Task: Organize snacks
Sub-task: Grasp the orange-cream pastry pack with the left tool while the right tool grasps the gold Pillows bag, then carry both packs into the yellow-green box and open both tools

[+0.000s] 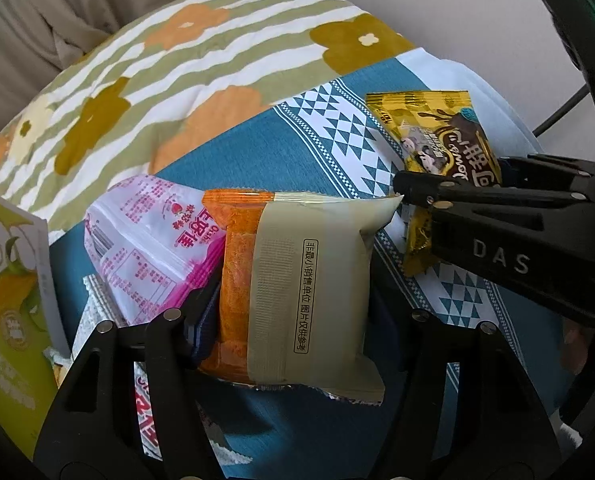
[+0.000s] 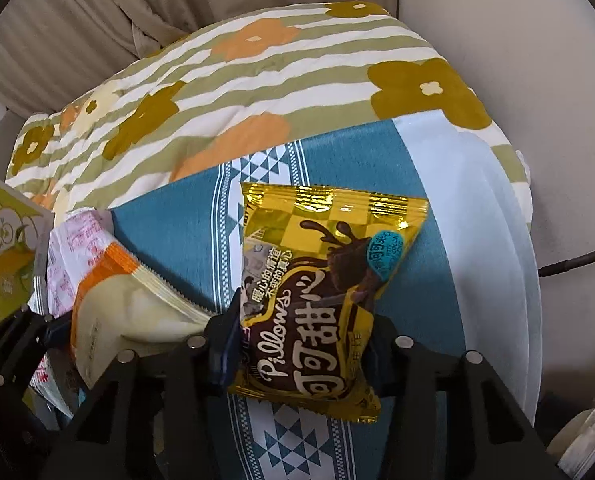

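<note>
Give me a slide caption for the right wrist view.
Right gripper shut on the gold cocoa snack packet above the teal patterned cloth.

We are seeing a teal patterned cloth (image 2: 169, 216) lying over a floral striped quilt (image 2: 257, 92), beige curtains (image 2: 81, 24) hanging behind, a pale wall (image 2: 497, 28) catching daylight.

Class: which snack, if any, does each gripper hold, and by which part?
Left gripper: the orange-and-beige packet, across its lower half. Right gripper: the yellow Pillows packet, across its lower half.
</note>
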`<state>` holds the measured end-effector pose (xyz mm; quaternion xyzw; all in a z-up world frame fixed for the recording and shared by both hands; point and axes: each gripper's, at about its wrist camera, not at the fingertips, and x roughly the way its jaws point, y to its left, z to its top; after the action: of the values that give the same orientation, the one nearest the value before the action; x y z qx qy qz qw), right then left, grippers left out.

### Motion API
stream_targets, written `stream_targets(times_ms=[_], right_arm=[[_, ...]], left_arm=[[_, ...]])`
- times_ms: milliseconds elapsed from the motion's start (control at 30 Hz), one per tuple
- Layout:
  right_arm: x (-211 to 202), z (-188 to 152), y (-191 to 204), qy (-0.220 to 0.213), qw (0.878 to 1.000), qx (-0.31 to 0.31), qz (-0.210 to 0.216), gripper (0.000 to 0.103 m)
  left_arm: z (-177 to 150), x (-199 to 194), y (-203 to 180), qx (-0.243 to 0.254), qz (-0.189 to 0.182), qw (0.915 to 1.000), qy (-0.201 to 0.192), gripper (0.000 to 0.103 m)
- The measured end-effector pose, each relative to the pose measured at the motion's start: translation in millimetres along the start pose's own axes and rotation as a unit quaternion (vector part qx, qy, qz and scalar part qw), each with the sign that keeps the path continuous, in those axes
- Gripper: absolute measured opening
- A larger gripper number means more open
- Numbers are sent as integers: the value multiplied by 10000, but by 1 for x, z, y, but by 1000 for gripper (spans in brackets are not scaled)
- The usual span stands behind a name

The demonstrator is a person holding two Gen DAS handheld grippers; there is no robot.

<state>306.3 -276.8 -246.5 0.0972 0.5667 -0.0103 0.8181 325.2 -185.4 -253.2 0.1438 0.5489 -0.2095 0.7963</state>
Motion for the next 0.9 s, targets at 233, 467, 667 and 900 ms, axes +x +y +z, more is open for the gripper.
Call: stream_targets(times_ms=[233, 467, 667, 900], right_arm=[[-26, -9, -4, -246, 9997, -23, -19, 42], [-73, -22, -8, -660, 9977, -130, -46, 42], [-134, -36, -4, -1128, 9927, -434, 54, 42], [-191, -47, 18, -1578, 9816, -1030, 325, 42]], left_arm=[[-6, -21, -9, 25, 54, 9998, -207, 60], [-14, -69, -22, 62, 162, 9981, -584, 60], [-24, -131, -29, -22, 350, 9934, -1095, 60], [-37, -200, -14, -408, 549, 9874, -1426, 60]])
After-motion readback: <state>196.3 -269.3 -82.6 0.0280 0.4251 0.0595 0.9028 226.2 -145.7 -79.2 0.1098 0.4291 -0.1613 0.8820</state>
